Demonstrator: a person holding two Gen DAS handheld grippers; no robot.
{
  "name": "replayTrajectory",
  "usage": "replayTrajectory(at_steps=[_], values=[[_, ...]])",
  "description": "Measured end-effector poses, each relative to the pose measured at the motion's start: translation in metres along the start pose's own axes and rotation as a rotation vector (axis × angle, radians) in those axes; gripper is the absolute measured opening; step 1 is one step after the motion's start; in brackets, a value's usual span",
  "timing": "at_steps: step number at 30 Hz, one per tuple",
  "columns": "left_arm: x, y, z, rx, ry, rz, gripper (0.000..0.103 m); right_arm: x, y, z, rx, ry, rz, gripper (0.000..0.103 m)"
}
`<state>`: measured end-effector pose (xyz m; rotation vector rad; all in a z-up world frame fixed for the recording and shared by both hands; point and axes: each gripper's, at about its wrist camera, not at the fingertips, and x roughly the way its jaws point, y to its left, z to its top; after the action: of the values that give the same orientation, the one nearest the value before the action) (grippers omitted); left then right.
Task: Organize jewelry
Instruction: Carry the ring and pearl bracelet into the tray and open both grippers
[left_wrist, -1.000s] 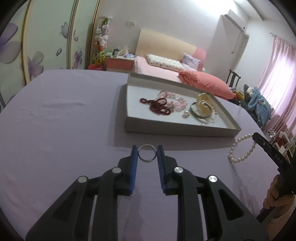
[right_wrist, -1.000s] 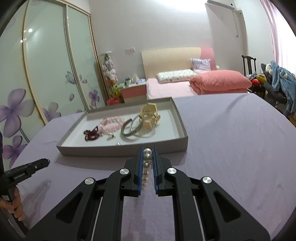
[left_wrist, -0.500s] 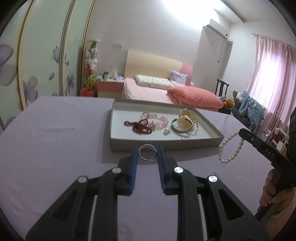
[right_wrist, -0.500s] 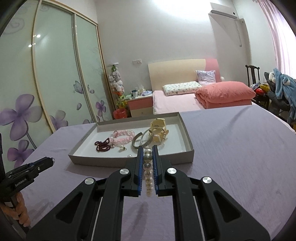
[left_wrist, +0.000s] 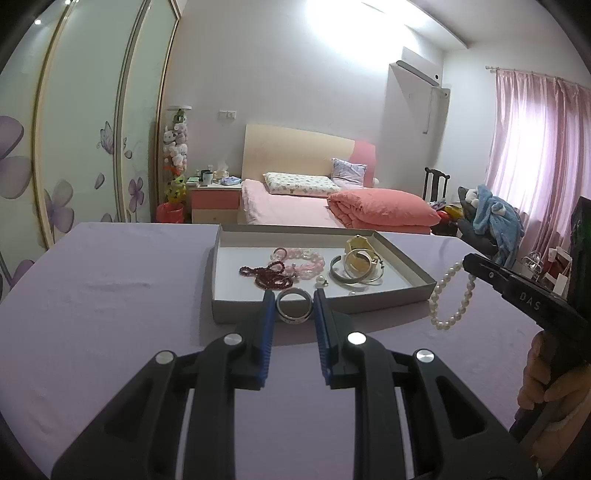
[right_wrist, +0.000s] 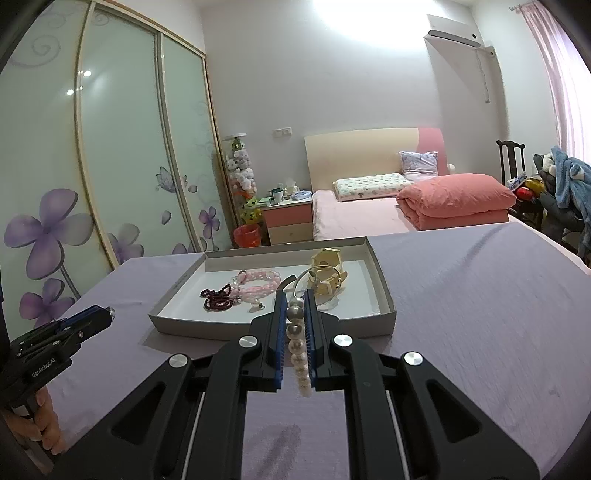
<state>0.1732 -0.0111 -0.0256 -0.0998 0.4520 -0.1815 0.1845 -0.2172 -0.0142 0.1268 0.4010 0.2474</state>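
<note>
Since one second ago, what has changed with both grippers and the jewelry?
Both grippers lifted their pieces off the purple cloth: the left gripper raised the silver ring, the right gripper the pearl bracelet, now hanging clear. No grip changed; the tray and its jewelry stayed put.

Both tongs are black plastic with blue ribbed pads and round silver screws; right tongs (left_wrist: 476, 264) read "DAS", left tongs (right_wrist: 92, 317) "GenRobot.AI".
</note>
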Motion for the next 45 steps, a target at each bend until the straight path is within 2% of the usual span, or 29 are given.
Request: replayTrajectory(at_steps=[8, 14, 19, 24, 32, 38, 39, 40, 42, 45], values=[[0.000, 0.000, 0.002, 0.003, -0.004, -0.001, 0.022, 0.000, 0.001, 0.004, -0.004, -0.011, -0.002, 0.011], [0.008, 0.002, 0.023, 0.000, -0.035, 0.003, 0.022, 0.002, 0.006, 0.024, -0.037, -0.067, -0.013, 0.011], [0.031, 0.005, 0.049, -0.016, -0.048, 0.005, 0.022, 0.011, 0.009, 0.046, -0.056, -0.122, -0.025, 0.011], [0.063, 0.008, 0.068, -0.044, -0.043, 0.006, 0.022, 0.037, 0.016, 0.062, -0.063, -0.146, -0.016, 0.011], [0.119, 0.016, 0.077, -0.096, 0.014, 0.025, 0.022, 0.103, 0.013, 0.061, 0.001, -0.057, 0.015, 0.011], [0.143, 0.017, 0.071, -0.102, 0.051, 0.032, 0.022, 0.127, 0.010, 0.046, 0.011, 0.013, 0.014, 0.011], [0.146, 0.016, 0.070, -0.105, 0.056, 0.030, 0.022, 0.129, 0.008, 0.045, 0.024, 0.018, 0.023, 0.016], [0.149, 0.015, 0.069, -0.109, 0.059, 0.030, 0.022, 0.129, 0.008, 0.045, 0.034, 0.024, 0.032, 0.031], [0.154, 0.015, 0.068, -0.108, 0.063, 0.026, 0.022, 0.125, 0.004, 0.046, 0.042, 0.009, 0.028, 0.048], [0.162, 0.012, 0.065, -0.099, 0.065, 0.019, 0.022, 0.119, 0.004, 0.046, 0.031, -0.005, 0.023, 0.048]])
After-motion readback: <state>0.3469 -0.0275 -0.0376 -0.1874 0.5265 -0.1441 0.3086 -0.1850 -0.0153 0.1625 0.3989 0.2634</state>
